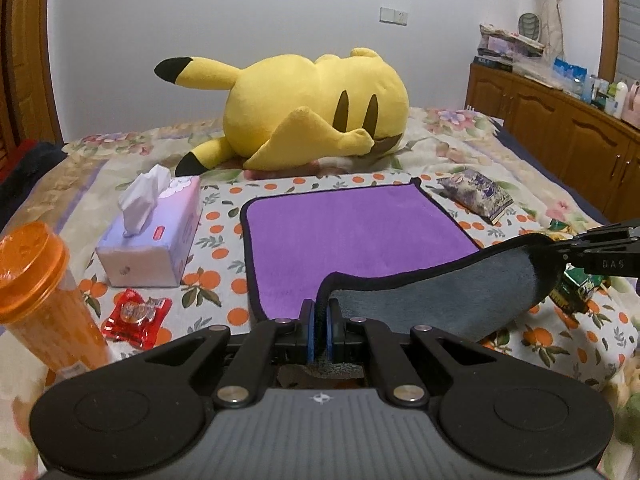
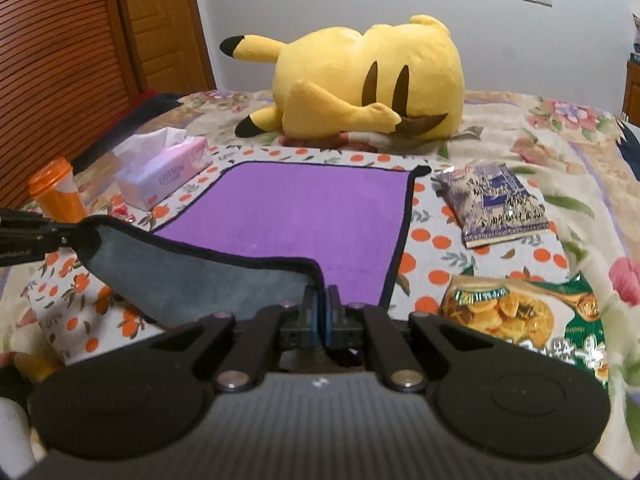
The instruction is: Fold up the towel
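A purple towel (image 1: 352, 232) with a grey underside and black edging lies on the bed; it also shows in the right wrist view (image 2: 304, 216). Its near edge is lifted, showing the grey side (image 1: 432, 300). My left gripper (image 1: 320, 320) is shut on the towel's near left corner. My right gripper (image 2: 321, 312) is shut on the near right corner. Each gripper shows at the edge of the other's view, the right one (image 1: 600, 252) and the left one (image 2: 32, 236), holding the raised edge taut between them.
A big yellow plush (image 1: 312, 108) lies behind the towel. A tissue box (image 1: 152, 236), an orange cup (image 1: 40, 296) and a red packet (image 1: 136, 316) sit left. Snack bags (image 2: 492, 204) (image 2: 520, 312) lie right. A wooden cabinet (image 1: 560, 136) stands far right.
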Demonstrator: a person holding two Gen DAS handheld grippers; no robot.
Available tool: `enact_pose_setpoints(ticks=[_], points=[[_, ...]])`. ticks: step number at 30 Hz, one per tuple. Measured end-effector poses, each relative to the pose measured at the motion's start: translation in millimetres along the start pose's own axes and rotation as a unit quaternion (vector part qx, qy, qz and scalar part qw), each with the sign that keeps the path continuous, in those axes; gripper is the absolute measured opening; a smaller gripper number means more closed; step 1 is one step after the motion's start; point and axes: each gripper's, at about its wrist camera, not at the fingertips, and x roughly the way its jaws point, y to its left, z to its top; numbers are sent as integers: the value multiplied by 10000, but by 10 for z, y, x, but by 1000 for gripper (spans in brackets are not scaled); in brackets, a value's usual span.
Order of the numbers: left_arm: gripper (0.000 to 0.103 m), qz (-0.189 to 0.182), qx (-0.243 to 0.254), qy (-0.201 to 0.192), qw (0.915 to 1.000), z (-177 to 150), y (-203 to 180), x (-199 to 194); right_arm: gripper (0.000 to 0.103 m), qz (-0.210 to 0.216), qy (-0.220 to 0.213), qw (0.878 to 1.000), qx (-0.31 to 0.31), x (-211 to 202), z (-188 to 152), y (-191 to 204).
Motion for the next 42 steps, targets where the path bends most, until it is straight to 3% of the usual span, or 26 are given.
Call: enact_pose_setpoints(ticks=[25,42], points=[[6,-30,109,-147,9998,242,66,208,4,-74,-163,9993,-343,144,143,-11],[6,12,190,-330,9993,541,108,369,4,-216,-453,9972,-548,274,451,-68]])
